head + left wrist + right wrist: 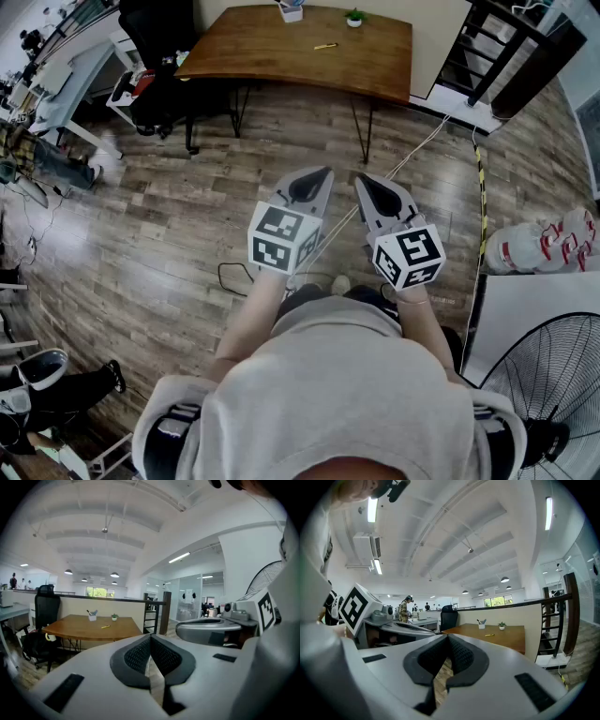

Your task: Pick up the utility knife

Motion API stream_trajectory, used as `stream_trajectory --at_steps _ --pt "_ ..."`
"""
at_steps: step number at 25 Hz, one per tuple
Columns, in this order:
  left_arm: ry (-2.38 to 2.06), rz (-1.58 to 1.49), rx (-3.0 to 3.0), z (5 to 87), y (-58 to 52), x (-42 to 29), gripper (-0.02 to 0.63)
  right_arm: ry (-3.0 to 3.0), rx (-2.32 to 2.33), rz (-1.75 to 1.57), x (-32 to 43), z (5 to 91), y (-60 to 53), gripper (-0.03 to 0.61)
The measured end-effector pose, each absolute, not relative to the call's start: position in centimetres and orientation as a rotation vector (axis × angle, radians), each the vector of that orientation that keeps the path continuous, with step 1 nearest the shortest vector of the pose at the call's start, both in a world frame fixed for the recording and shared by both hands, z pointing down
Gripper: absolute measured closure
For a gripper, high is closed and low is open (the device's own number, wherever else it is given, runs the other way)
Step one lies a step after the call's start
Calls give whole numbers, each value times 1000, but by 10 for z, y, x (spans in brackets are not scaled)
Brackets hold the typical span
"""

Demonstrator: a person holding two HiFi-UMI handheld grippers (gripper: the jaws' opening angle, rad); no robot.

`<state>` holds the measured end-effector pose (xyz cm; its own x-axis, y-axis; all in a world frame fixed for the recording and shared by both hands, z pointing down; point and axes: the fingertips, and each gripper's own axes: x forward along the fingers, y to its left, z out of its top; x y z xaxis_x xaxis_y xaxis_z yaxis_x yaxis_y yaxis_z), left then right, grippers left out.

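The utility knife point(325, 46) is a small yellow object lying on the brown wooden table point(272, 56) far ahead across the floor. It also shows as a yellow sliver in the left gripper view point(106, 626) and in the right gripper view point(489, 634). I hold both grippers side by side in front of my chest, well short of the table. My left gripper point(323, 174) is shut with nothing between its pads point(140, 654). My right gripper point(362, 179) is shut and empty too, and its pads point(459, 656) meet at the tip.
A white pen cup point(292, 11) and a small potted plant point(354, 17) stand at the table's far edge. A black office chair point(159, 89) is left of the table and a black stair rail point(492, 47) right. A cable point(412, 150) crosses the floor. A fan point(553, 394) stands near right.
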<state>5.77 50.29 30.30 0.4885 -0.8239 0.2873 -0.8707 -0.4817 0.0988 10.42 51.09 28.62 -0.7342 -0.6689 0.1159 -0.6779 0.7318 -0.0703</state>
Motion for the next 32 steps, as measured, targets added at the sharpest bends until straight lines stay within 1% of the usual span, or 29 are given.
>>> stream_trajectory --at_steps 5,9,16,19,25,26,27,32 --pt "-1445 300 2506 302 497 53 603 -2854 1111 183 99 283 508 566" --pt "-1422 315 2525 306 499 62 601 -2831 1101 166 103 290 511 566" --pt "-1370 318 2615 302 509 80 600 -2841 1106 232 115 297 514 566" --pt "-1418 353 2603 307 507 83 598 -2851 1074 250 122 302 515 566" --pt "-1525 220 2524 305 497 83 595 -2849 1039 266 139 310 506 566" --pt "-1528 219 2519 306 497 85 517 -2850 1035 272 142 312 504 566" --pt "-1532 224 2516 307 497 87 494 -2853 1032 280 144 313 503 566" --pt "-1566 284 2483 316 497 86 491 -2880 1007 331 147 319 499 566"
